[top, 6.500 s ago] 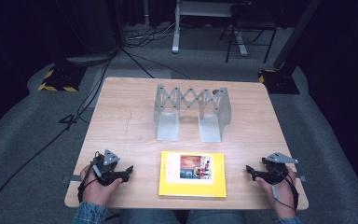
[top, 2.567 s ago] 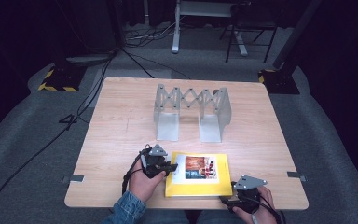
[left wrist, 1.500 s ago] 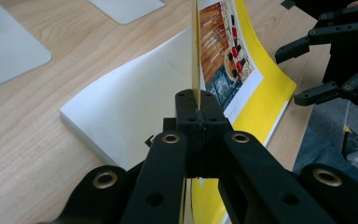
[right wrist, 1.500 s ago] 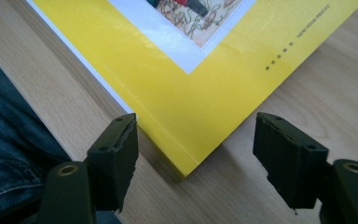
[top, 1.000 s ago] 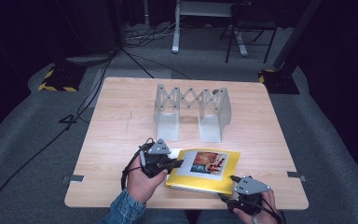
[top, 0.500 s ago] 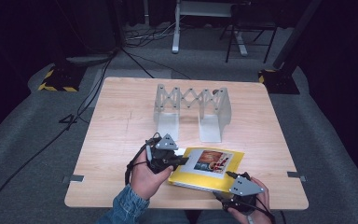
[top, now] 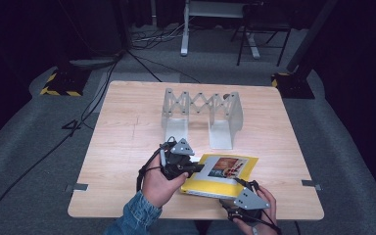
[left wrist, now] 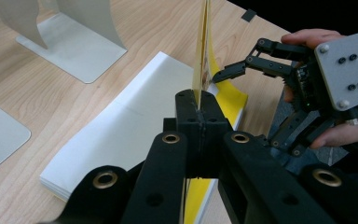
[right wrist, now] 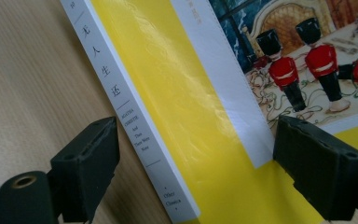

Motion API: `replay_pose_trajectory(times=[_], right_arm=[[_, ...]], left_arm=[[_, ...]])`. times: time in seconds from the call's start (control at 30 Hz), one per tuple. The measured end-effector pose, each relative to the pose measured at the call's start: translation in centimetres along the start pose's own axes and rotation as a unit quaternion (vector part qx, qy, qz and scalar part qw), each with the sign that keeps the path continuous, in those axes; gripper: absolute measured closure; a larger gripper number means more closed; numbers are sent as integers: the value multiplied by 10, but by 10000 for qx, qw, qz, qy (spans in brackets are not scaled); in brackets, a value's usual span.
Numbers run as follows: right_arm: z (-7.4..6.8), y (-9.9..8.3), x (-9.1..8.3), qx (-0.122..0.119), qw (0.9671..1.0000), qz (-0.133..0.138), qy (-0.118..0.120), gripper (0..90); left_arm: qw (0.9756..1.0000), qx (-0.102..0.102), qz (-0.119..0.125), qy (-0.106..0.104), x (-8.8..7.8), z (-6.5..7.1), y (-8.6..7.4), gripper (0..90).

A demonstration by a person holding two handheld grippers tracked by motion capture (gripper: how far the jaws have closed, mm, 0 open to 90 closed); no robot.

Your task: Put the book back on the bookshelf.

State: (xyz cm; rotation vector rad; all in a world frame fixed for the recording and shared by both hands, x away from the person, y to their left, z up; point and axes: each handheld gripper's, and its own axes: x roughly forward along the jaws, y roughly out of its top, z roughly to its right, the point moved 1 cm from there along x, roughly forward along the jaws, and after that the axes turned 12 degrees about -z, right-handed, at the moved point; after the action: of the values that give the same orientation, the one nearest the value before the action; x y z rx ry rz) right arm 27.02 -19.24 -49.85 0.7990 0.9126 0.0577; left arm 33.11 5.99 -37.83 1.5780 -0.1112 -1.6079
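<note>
Two handheld black two-jaw grippers work on one thin yellow paperback book (top: pixel 220 175) with a picture of red-coated toy soldiers on its front, and that book serves as the landmark for everything else. It lies on the pale wooden table (top: pixel 127 127) close to the person's edge, with its white spine, printed with Chinese characters and an English title, toward the person. At the book's left edge the left gripper (top: pixel 196 167) has its jaws pressed together on the yellow front cover (left wrist: pixel 204 46), pinching it; in the left gripper view that cover stands up on edge from between the black jaws, lifted clear of the white page block (left wrist: pixel 130 121) lying flat beneath it. At the book's near edge the right gripper (top: pixel 239 185) sits with its jaws spread wide; they have just been opening, and in the right gripper view the spine and the yellow cover lie between the two pads without either pad pressing on them. The same gripper shows in the left gripper view just beyond the raised cover, with a fingertip (left wrist: pixel 223 73) near the cover's edge. Beyond the book's far edge, a little apart from it, stands a grey metal expanding book rack (top: pixel 201 115) with a scissor-lattice back and two flat foot plates.
</note>
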Motion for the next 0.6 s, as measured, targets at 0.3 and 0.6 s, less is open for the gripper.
replay_pose_trajectory(times=[0.3, 0.6], right_arm=[[-2, 5, 15, -180, 9985, -89, -518, 146], [-7, 10, 31, -682, 9925, -12, -1013, 144]], left_arm=[[9998, -111, -2, -158, 5, -5, -2, 897], [9992, -291, -54, -283, 10, -13, -7, 897]])
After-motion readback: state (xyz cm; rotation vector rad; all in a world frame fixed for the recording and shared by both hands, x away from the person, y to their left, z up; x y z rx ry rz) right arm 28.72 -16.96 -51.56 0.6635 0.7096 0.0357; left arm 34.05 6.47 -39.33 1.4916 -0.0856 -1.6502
